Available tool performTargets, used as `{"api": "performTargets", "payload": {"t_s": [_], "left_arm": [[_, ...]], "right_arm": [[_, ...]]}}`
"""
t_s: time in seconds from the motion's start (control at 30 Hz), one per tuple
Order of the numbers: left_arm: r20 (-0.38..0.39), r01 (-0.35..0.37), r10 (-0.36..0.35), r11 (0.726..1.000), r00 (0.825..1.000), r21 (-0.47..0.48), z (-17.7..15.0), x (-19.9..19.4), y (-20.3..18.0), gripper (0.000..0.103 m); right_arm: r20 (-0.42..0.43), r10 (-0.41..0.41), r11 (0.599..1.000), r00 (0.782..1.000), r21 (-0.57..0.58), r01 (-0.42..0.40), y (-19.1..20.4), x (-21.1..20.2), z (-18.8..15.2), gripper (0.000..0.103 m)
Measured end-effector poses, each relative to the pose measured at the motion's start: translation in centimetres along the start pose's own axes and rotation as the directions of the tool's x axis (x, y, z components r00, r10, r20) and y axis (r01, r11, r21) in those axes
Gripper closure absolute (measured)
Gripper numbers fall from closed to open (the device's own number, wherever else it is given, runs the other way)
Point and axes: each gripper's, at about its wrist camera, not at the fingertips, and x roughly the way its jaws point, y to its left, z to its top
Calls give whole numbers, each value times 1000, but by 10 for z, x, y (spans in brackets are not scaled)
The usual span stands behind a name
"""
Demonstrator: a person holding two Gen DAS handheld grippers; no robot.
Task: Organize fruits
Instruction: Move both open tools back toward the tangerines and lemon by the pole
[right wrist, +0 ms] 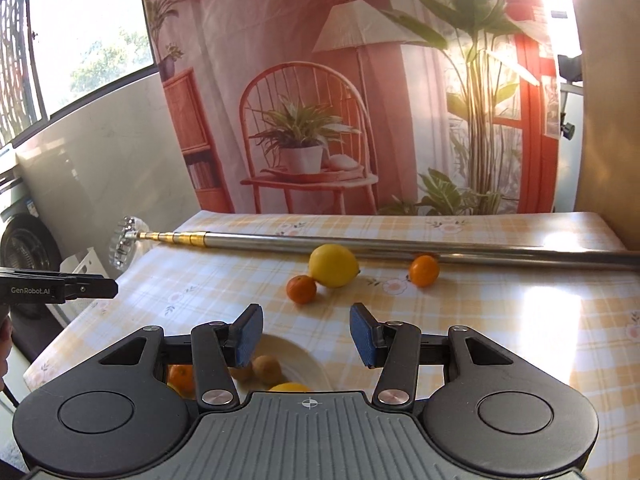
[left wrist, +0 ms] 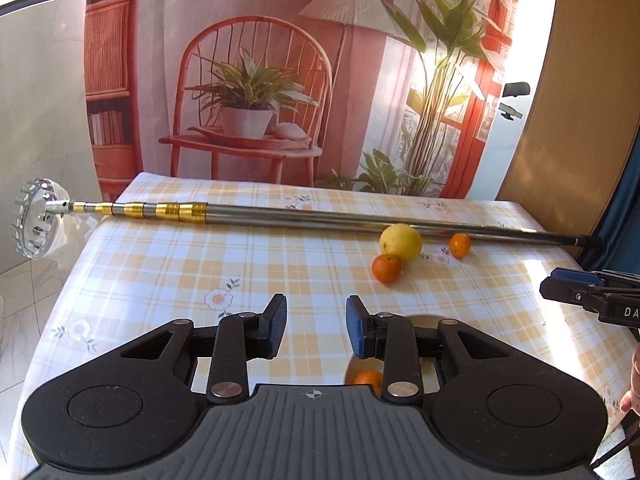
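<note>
Landmark: the pole (right wrist: 400, 246) lies across the far side of the table (right wrist: 520, 320).
Loose fruit: a lemon (right wrist: 333, 266) and two oranges (right wrist: 301, 289) (right wrist: 424, 271) sit just in front of the pole, probably waiting to be collected.
Plate (right wrist: 308, 360): well nearer than the pole, under the right gripper, already holding an orange (right wrist: 180, 376), two brown fruits (right wrist: 268, 368) and something yellow, so it looks like the gathering spot.
Right gripper (right wrist: 306, 336): spread, empty, aimed at the loose fruit.
Left gripper (left wrist: 316, 326): spread, empty, over the table short of the fruit.

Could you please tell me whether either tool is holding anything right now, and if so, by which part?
Nothing is held: the left tool and the right tool are both open, with only tablecloth between their pads.
</note>
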Motion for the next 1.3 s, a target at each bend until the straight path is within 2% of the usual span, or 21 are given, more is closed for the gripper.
{"api": "performTargets", "payload": {"t_s": [0.33, 0.77, 1.1, 1.3], "left_arm": [[39, -11, 10, 1000, 999, 16, 29, 15, -6, 69], [-23, -11, 13, 998, 1000, 69, 35, 55, -18, 69], [-52, 30, -24, 992, 998, 121, 43, 92, -40, 68], [-105, 67, -49, 981, 993, 180, 41, 126, -61, 68]], "right_arm": [[78, -83, 997, 994, 11, 82, -37, 9, 27, 58], [88, -100, 990, 991, 104, 91, -70, 37, 19, 58], [77, -130, 984, 989, 134, 119, -90, 62, 20, 58], [69, -145, 982, 987, 136, 134, -100, 86, 22, 58]]}}
